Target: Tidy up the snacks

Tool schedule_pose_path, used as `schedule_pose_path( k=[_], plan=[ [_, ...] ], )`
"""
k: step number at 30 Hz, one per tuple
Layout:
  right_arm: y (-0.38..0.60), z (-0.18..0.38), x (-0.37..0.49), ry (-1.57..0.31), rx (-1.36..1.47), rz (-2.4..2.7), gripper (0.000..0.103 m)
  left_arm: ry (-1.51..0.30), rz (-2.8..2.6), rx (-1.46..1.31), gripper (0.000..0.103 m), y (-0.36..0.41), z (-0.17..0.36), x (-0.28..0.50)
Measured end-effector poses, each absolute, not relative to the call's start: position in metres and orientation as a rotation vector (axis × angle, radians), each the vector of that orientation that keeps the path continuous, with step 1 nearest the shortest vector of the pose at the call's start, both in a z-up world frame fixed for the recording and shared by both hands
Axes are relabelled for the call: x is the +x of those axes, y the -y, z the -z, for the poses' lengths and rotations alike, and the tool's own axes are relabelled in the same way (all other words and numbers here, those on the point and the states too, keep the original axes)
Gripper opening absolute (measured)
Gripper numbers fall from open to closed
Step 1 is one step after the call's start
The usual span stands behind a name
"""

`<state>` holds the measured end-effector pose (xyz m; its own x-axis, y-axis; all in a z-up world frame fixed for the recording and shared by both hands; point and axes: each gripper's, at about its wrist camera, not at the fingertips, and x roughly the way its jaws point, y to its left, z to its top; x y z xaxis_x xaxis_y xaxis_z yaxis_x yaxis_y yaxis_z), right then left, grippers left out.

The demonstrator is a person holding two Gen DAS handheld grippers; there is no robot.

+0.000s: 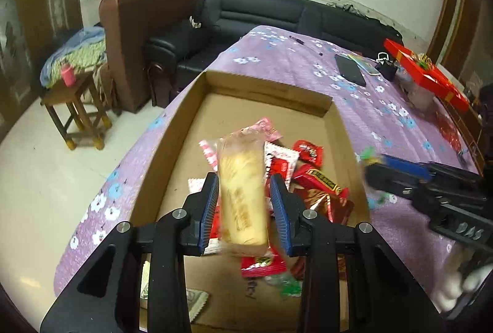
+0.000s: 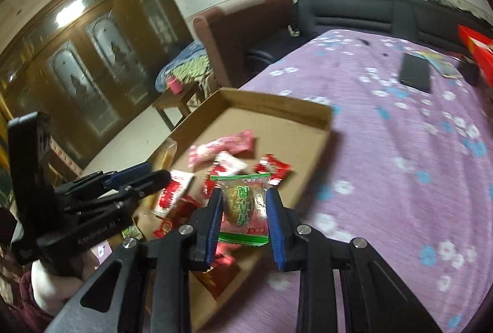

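Observation:
A shallow cardboard box [image 1: 268, 86] sits on the purple flowered tablecloth and holds several red, pink and white snack packets [image 1: 311, 175]. My left gripper [image 1: 245, 197] is shut on a long yellow cake in clear wrap [image 1: 242, 194] and holds it above the box. My right gripper [image 2: 245, 206] is shut on a green-edged packet with a brown snack inside [image 2: 243, 206], above the box's near right edge [image 2: 326, 120]. The right gripper also shows at the right in the left wrist view [image 1: 397, 175], and the left gripper at the left in the right wrist view [image 2: 135, 178].
A black phone [image 1: 349, 69], small items and a red box [image 1: 428, 74] lie at the table's far right. A black sofa [image 1: 262, 12], a brown armchair [image 1: 138, 34] and a wooden stool [image 1: 77, 104] with a pink cup stand beyond the table.

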<state>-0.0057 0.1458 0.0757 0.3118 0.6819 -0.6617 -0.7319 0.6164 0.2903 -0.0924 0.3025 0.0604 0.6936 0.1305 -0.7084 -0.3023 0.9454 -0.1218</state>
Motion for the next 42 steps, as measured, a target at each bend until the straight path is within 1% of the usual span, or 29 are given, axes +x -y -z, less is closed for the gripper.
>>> schedule_pose_path(
  k=[3,8,9,10,11,12,13,20,22,23,25,27,29,31,36,39,42],
  plan=[
    [-0.171,-0.068,-0.005,-0.843,-0.097,-0.926,0.031,-0.764,-0.225,-0.289,0.033,-0.313,-0.058,-0.099],
    [-0.185,-0.061,0.003,-0.823,-0.126,-0.895,0.033,-0.730,-0.193,-0.361,0.033,-0.323,-0.062,-0.114],
    [-0.184,-0.060,0.006,-0.829,-0.110,-0.897,0.036,-0.719,-0.187,-0.376,0.033,-0.324,-0.064,-0.118],
    [-0.181,-0.060,0.008,-0.835,-0.091,-0.896,0.040,-0.709,-0.187,-0.384,0.039,-0.324,-0.065,-0.121],
    [-0.177,-0.062,0.008,-0.836,-0.071,-0.895,0.043,-0.699,-0.184,-0.392,0.050,-0.324,-0.066,-0.122],
    [-0.174,-0.063,0.009,-0.833,-0.059,-0.886,0.048,-0.690,-0.184,-0.398,0.056,-0.324,-0.068,-0.124],
    [-0.173,-0.066,0.010,-0.829,-0.058,-0.871,0.049,-0.679,-0.184,-0.402,0.060,-0.323,-0.070,-0.127],
    [-0.149,-0.086,-0.011,-0.757,-0.102,-0.813,0.051,-0.623,-0.276,-0.313,0.060,-0.301,-0.089,-0.140],
    [-0.139,-0.092,-0.021,-0.730,-0.108,-0.792,0.061,-0.598,-0.334,-0.259,0.061,-0.288,-0.095,-0.146],
    [-0.133,-0.094,-0.026,-0.717,-0.104,-0.780,0.062,-0.585,-0.357,-0.227,0.066,-0.282,-0.098,-0.148],
    [-0.121,-0.098,-0.035,-0.699,-0.089,-0.765,0.063,-0.552,-0.400,-0.165,0.073,-0.267,-0.103,-0.155],
    [-0.110,-0.100,-0.044,-0.690,-0.074,-0.752,0.064,-0.522,-0.437,-0.112,0.075,-0.252,-0.107,-0.163],
    [-0.099,-0.100,-0.052,-0.681,-0.067,-0.739,0.067,-0.512,-0.462,-0.081,0.079,-0.241,-0.110,-0.166],
    [-0.092,-0.098,-0.060,-0.673,-0.071,-0.721,0.071,-0.517,-0.488,-0.060,0.079,-0.231,-0.110,-0.167],
    [-0.075,-0.092,-0.076,-0.661,-0.090,-0.701,0.072,-0.550,-0.500,-0.041,0.079,-0.211,-0.106,-0.164],
    [-0.068,-0.088,-0.085,-0.648,-0.101,-0.684,0.077,-0.561,-0.481,-0.041,0.079,-0.200,-0.104,-0.167],
    [-0.060,-0.084,-0.092,-0.643,-0.105,-0.673,0.078,-0.577,-0.472,-0.033,0.079,-0.191,-0.101,-0.167]
  ],
)
